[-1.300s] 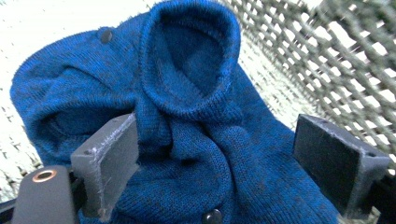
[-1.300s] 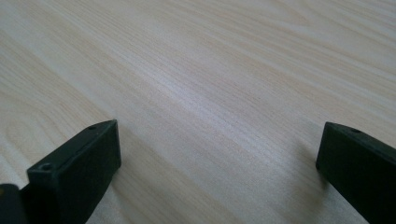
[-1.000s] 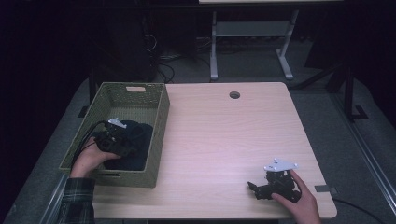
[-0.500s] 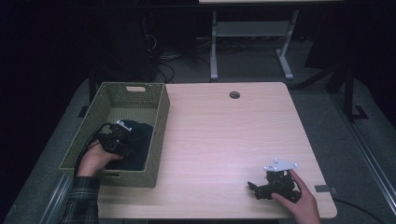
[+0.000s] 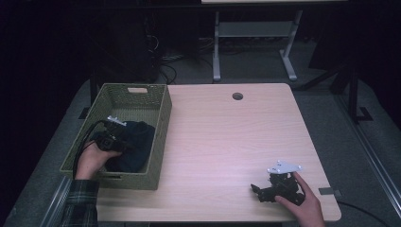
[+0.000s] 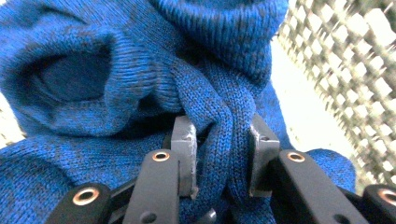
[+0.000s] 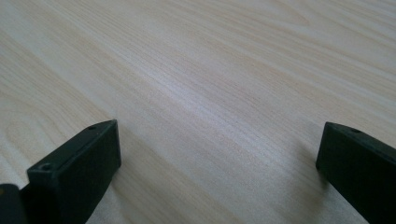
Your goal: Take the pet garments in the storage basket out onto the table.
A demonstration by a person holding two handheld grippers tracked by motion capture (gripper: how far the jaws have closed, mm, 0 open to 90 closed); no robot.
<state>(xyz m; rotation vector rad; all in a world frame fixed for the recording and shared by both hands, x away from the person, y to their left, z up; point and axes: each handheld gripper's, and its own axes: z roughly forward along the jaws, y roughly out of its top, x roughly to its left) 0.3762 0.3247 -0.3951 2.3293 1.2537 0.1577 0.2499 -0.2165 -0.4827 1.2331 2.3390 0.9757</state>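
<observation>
Left tongs (image 6: 219, 154) have just closed, pinching blue sweater (image 6: 140, 79).

Blue knit sweater (image 6: 140, 84) bunched inside woven basket (image 5: 161, 118).

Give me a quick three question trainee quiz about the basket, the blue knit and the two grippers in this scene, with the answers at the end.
1. True or false: the left hand-held gripper has closed on a fold of the blue knit garment.
2. Where does the garment lie? A) in the green woven basket B) on the bare wooden table C) on the floor
3. Fill in: the right hand-held gripper has its jaws ____, with nothing between them.

Key: 1 true, the pads pinch a ridge of the knit. 2 A. 3 open; it sits near the table's near right corner, over bare wood.
</observation>
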